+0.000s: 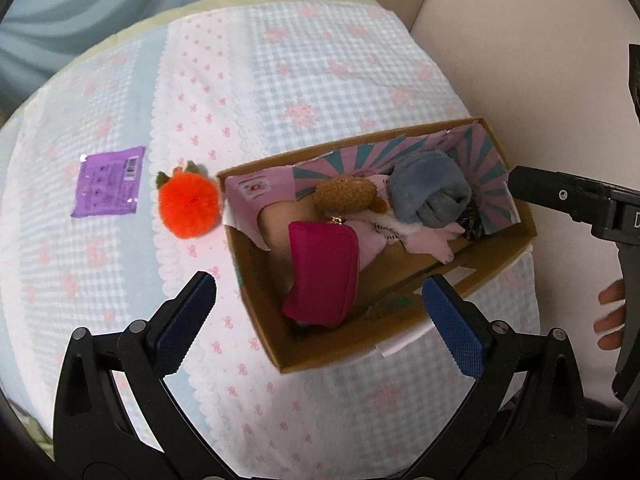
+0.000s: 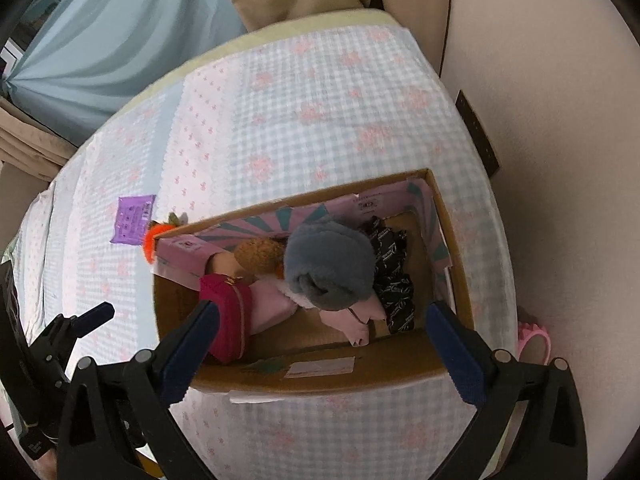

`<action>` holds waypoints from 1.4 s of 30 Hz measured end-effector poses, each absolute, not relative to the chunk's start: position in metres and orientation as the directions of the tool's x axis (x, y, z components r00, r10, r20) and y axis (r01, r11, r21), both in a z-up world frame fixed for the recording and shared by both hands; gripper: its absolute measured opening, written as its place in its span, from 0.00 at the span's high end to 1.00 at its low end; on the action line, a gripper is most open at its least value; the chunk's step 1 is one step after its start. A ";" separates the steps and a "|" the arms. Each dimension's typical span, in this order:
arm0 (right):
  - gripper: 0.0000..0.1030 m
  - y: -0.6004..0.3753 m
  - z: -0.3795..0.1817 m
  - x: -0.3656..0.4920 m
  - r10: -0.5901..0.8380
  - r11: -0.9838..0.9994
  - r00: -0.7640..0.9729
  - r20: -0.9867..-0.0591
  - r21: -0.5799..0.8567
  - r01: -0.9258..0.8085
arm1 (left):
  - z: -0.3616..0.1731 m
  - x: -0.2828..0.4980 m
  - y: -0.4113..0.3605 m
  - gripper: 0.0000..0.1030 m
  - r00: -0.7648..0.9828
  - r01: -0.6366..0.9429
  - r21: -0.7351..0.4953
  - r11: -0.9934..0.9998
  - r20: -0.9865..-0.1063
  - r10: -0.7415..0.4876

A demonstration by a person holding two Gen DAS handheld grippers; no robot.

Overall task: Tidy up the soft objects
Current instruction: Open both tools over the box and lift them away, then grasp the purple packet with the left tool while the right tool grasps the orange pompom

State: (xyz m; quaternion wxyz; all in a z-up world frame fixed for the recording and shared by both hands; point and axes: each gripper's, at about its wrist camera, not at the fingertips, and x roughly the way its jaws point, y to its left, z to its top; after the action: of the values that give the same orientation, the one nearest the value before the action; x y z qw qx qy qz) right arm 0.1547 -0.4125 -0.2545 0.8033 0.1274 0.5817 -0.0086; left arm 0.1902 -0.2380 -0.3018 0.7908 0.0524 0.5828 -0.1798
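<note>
A cardboard box on the bed holds a magenta pouch, a brown plush, a blue-grey furry roll, pink cloth and a dark patterned cloth. An orange fluffy plush lies on the bed against the box's left end. My left gripper is open and empty above the box's near-left part. My right gripper is open and empty above the box.
A purple packet lies on the bedspread left of the orange plush. A wall runs along the right, with a pink object in the gap. The right tool shows beside the box.
</note>
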 end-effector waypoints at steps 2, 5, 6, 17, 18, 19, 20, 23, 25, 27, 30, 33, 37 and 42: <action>0.01 -0.409 -0.243 0.147 0.128 0.968 0.346 -0.929 0.193 0.161 | -0.290 0.184 -0.233 0.00 0.275 0.349 -0.119 0.929 -0.935 -0.223; 0.01 -0.401 -0.223 0.136 0.095 0.975 0.377 -0.921 0.163 0.154 | -0.271 0.176 -0.225 0.00 0.305 0.350 -0.115 0.930 -0.924 -0.229; 0.01 -0.397 -0.215 0.132 0.082 0.977 0.389 -0.917 0.150 0.149 | -0.265 0.174 -0.222 0.00 0.315 0.348 -0.112 0.931 -0.921 -0.229; 0.01 -0.345 -0.134 0.079 0.051 0.992 0.494 -0.868 0.100 0.072 | -0.178 0.127 -0.159 0.00 0.476 0.288 -0.079 0.954 -0.853 -0.214; 0.01 -0.340 -0.127 0.074 0.055 0.993 0.506 -0.861 0.100 0.061 | -0.172 0.123 -0.152 0.00 0.488 0.279 -0.076 0.957 -0.847 -0.210; 0.01 -0.334 -0.123 0.070 0.053 0.994 0.515 -0.856 0.095 0.055 | -0.166 0.118 -0.144 0.00 0.500 0.268 -0.073 0.961 -0.842 -0.203; 0.01 -0.328 -0.116 0.066 0.047 0.995 0.526 -0.849 0.085 0.048 | -0.161 0.114 -0.137 0.00 0.510 0.257 -0.071 0.964 -0.837 -0.198; 0.01 -0.311 -0.104 0.056 0.038 0.997 0.557 -0.829 0.069 0.034 | -0.149 0.100 -0.117 0.00 0.539 0.234 -0.058 0.971 -0.823 -0.179; 0.01 -0.301 -0.098 0.052 0.055 0.997 0.575 -0.816 0.081 0.020 | -0.144 0.093 -0.105 0.00 0.554 0.215 -0.044 0.976 -0.817 -0.159; 0.01 -0.287 -0.091 0.048 0.072 0.996 0.597 -0.799 0.093 0.004 | -0.141 0.088 -0.095 0.00 0.566 0.203 -0.045 0.978 -0.810 -0.155; 0.01 -0.268 -0.083 0.043 0.069 0.996 0.623 -0.779 0.088 0.000 | -0.137 0.082 -0.079 0.00 0.577 0.196 -0.036 0.980 -0.804 -0.145; 0.01 -0.248 -0.079 0.043 0.084 0.994 0.639 -0.764 0.107 -0.003 | -0.134 0.081 -0.063 0.00 0.585 0.205 -0.032 0.978 -0.797 -0.148; 0.01 -0.219 -0.079 0.049 0.089 0.994 0.647 -0.758 0.113 -0.004 | -0.134 0.089 -0.036 0.00 0.595 0.225 -0.040 0.973 -0.785 -0.170; 0.01 -0.183 -0.079 0.057 0.062 0.990 0.652 -0.755 0.127 0.053 | -0.130 0.109 0.001 0.00 0.582 0.295 -0.046 0.955 -0.784 -0.217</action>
State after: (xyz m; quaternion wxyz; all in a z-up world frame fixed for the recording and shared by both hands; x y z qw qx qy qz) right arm 0.0575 -0.1829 -0.0790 0.9063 0.0691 0.4169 0.0023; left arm 0.1090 0.0008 -0.1301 0.8883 0.0447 0.4339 -0.1441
